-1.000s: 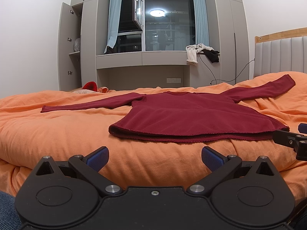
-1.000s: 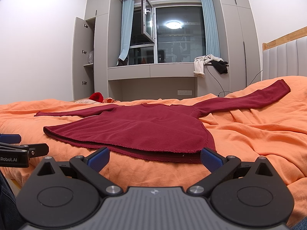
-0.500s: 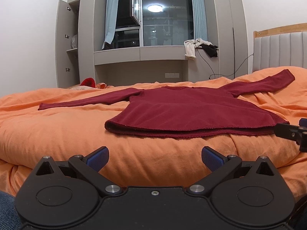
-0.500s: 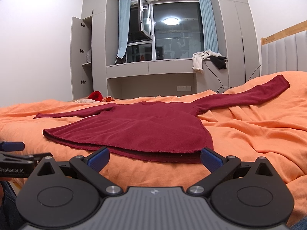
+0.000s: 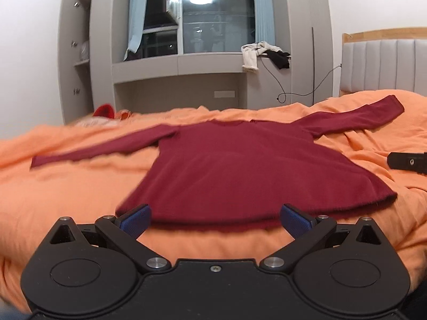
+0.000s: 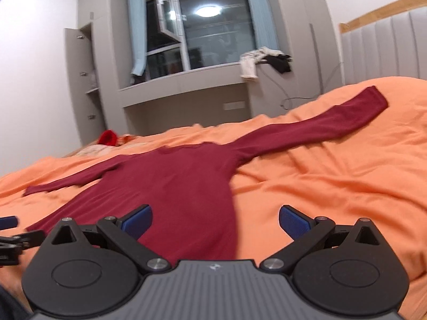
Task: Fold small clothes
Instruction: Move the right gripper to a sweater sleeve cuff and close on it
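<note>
1. Left wrist view: The dark red long-sleeved top is laid flat on the orange bedcover, with both sleeves stretched outward and the hem nearest the camera. The first fold is judged not to have been started. For a good start, the hem should be gripped close to its left corner, through both layers of cloth, so that the fabric lifts as one sheet and no crease is dragged in.

2. Left wrist view: The left gripper is held spread wide, with nothing between its blue pads. It is poised at the hem; whether the pads touch the cloth cannot be told. Part of the other tool is seen at the right edge, above the bedcover.

3. Right wrist view: The right side seam and right hem corner of the top are seen just ahead, and the right sleeve runs away toward the headboard. A matching grip at this corner is advised, so that both corners are raised level.

4. Right wrist view: The right gripper is likewise spread wide and holds nothing. Its left pad is seen over the red fabric and its right pad over bare bedcover; contact cannot be judged.
</note>
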Demonstrator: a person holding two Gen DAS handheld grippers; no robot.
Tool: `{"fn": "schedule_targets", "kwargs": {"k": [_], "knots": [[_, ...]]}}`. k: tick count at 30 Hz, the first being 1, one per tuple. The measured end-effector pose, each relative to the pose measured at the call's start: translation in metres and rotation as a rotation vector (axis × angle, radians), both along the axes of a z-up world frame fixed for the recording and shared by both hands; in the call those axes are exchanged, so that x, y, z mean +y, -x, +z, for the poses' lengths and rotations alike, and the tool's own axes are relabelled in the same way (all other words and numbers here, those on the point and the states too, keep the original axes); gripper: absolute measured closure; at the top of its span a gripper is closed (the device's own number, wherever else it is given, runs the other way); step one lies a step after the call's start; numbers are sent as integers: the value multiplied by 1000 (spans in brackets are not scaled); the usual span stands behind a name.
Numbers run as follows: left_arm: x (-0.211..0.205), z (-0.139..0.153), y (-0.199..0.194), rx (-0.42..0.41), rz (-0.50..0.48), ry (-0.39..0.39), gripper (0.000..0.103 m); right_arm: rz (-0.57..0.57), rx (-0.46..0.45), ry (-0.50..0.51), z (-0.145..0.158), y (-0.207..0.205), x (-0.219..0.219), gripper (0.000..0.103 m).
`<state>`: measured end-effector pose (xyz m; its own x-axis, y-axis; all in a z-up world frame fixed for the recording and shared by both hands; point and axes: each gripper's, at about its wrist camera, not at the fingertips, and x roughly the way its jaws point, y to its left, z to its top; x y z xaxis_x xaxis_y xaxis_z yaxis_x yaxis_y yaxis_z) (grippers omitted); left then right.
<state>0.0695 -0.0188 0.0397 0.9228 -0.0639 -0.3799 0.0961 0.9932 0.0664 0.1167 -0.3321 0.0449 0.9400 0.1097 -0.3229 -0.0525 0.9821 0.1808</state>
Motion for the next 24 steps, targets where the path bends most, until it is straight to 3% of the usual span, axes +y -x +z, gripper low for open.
{"fn": "schedule_targets", "kwargs": {"k": [7, 10, 13, 21, 24], "knots": [[-8, 22, -69, 22, -11, 11, 1, -125, -3, -82, 12, -73, -64, 0], [-10, 24, -104, 28, 7, 9, 1, -169, -118, -129, 11, -101, -96, 0], [-12, 23, -140, 53, 10, 31, 1, -223, -163, -163, 8, -126, -125, 0], [-14, 7, -202, 46, 10, 112, 1, -370, -189, -102, -12, -194, -176, 0], [-12, -7, -217, 118, 40, 119, 1, -411, -187, -87, -16, -214, -192, 0]]}}
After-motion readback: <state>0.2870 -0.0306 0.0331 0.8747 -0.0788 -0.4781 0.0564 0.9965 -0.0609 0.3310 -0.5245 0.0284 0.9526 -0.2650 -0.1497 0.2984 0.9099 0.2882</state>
